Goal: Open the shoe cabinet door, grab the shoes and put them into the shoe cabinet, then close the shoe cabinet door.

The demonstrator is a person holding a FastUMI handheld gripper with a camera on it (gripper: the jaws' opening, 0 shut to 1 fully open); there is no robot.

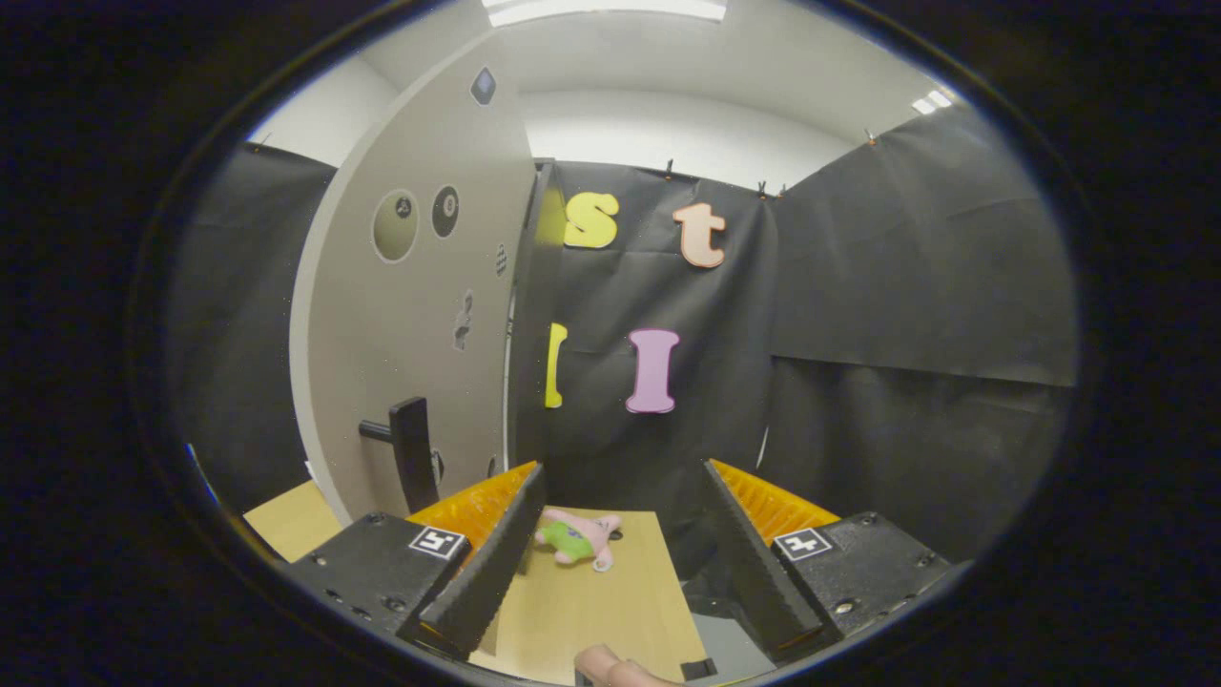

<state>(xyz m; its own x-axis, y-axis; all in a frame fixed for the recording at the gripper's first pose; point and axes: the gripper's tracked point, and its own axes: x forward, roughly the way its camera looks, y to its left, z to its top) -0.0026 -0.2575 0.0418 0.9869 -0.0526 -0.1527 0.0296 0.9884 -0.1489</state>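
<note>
We are looking into a staged recording booth, not a lived-in home. Black cloth (916,267) hangs as walls behind and beside the shoe cabinet (410,324), clipped along its top edge, with white room walls and a ceiling light panel (610,10) above the cabinet. The cabinet, a plain pale panel with a dark handle (412,453), stands on a light wooden tabletop (601,611). Just right of the cabinet's foot lies a small plush toy (579,537).
</note>
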